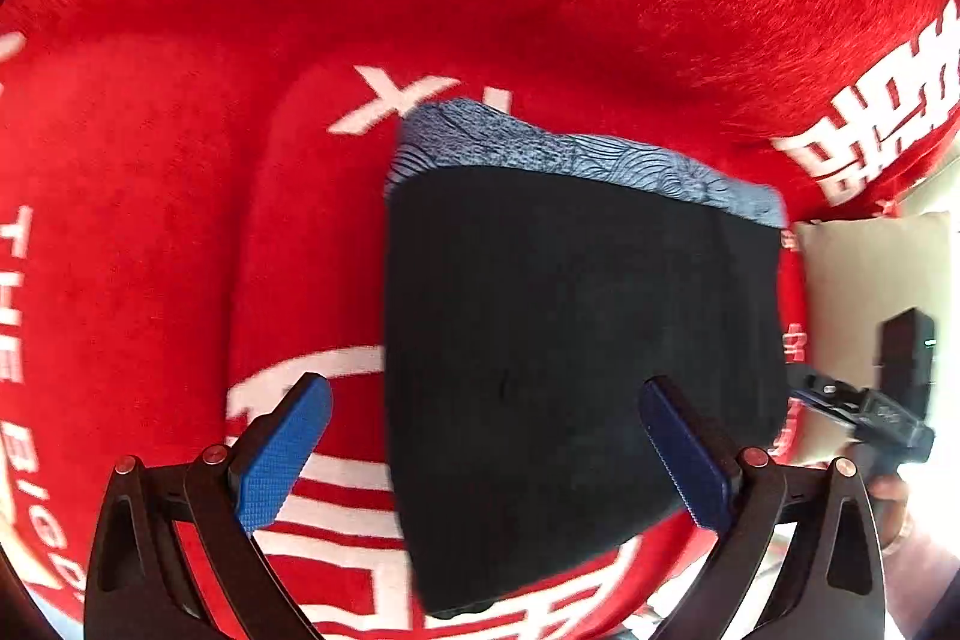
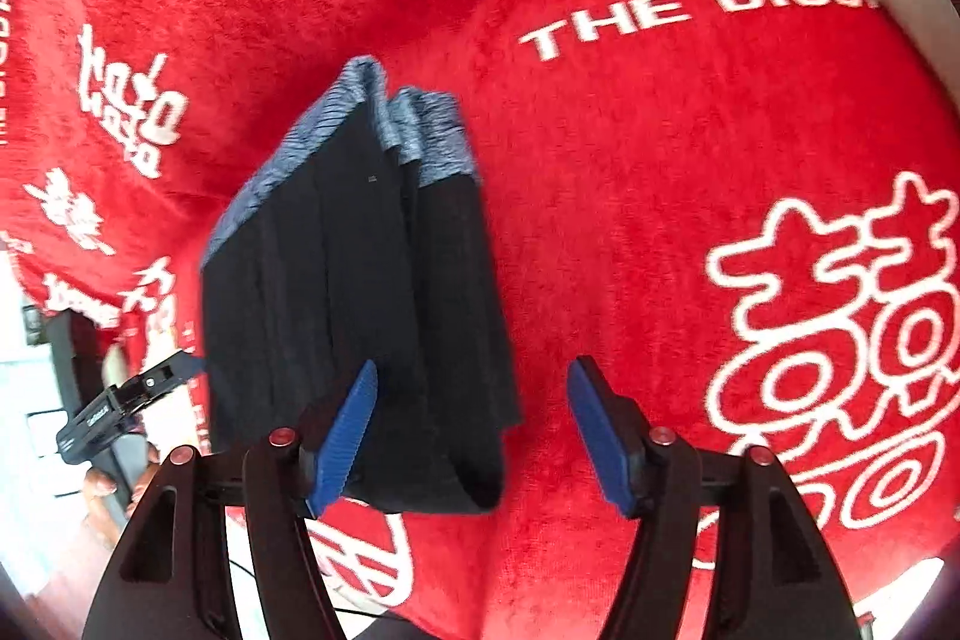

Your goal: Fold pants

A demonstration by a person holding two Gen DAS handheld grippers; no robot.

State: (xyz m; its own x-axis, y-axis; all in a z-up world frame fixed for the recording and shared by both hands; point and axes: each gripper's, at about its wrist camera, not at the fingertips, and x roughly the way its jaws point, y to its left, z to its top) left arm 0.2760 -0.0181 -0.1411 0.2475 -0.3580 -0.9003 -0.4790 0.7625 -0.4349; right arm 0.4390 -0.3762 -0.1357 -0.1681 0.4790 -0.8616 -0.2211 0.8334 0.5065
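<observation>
Left gripper (image 1: 486, 451): jaws spread wide, empty, hovered above near edge of pants (image 1: 576, 340). Right gripper (image 2: 474, 436): also spread wide, nothing held; left pad overlapped dark fabric in view, contact not determinable.

Pants: lay folded into compact dark bundle on red blanket (image 1: 180, 160), patterned blue waistband (image 1: 570, 154) at far end, layers stacked but slightly fanned in right wrist view.

Judged stage: final fold apparently laid. Recommended: press flat, square fanned edges, avoid snagging blanket pile.
</observation>
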